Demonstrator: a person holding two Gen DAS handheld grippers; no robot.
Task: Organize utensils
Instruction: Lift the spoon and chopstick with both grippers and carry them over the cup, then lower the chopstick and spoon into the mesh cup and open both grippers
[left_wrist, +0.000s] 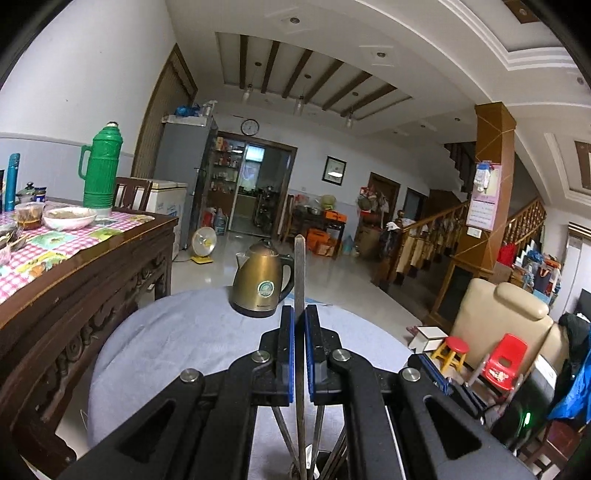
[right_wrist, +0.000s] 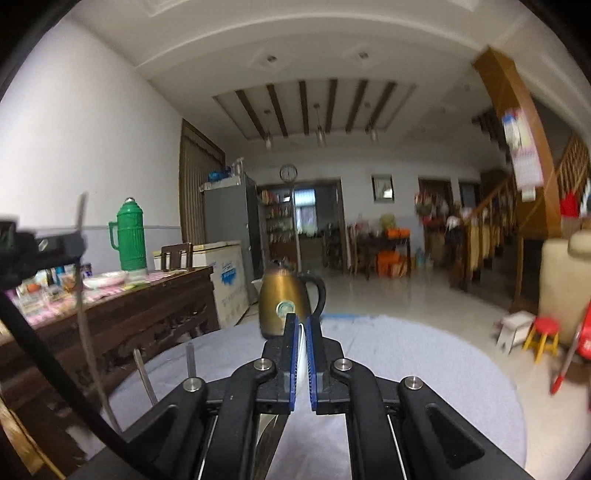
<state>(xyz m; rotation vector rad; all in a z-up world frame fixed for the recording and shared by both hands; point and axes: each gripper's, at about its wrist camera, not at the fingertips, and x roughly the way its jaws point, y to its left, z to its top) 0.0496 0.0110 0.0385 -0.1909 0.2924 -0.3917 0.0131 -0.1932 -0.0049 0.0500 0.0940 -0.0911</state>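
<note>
While a brass kettle (left_wrist: 260, 286) stands on the round grey table (left_wrist: 177, 343), the left gripper (left_wrist: 300, 314) clamps an upright metal utensil handle (left_wrist: 300, 266); the right gripper (right_wrist: 302, 325) pinches a white-handled knife (right_wrist: 302, 354).

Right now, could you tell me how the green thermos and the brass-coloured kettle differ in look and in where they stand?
The green thermos is tall, slim and ribbed; the brass-coloured kettle is squat and smooth, widening toward a dark base. The thermos stands on the checked cloth of the wooden table; the kettle stands on the round grey-covered table. The thermos's handle is green like its body; the kettle's is black. Both stand upright with lids on.
</note>
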